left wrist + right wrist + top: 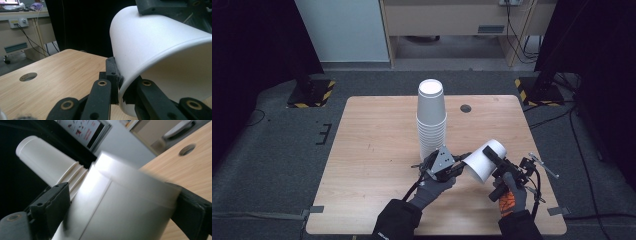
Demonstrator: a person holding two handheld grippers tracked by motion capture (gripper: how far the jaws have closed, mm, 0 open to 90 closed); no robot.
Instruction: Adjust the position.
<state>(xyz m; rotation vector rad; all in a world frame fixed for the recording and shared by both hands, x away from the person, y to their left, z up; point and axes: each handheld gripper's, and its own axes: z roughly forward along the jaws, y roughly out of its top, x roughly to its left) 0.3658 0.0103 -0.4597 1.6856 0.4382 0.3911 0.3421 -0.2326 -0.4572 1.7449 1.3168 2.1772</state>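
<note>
White paper cup (484, 160) tilted above the near right of the table (372, 150), right gripper (492, 162) clasping its body on both sides, left gripper (460, 166) pinched tight on its rim, cup stack (431, 117) just beyond, upright.

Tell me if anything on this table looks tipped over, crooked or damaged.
One white cup is tilted on its side in the air: the right gripper clamps its body while the left gripper pinches its rim. I see no dent or spill. The stack of cups stands upright on the table, mouths down.
</note>
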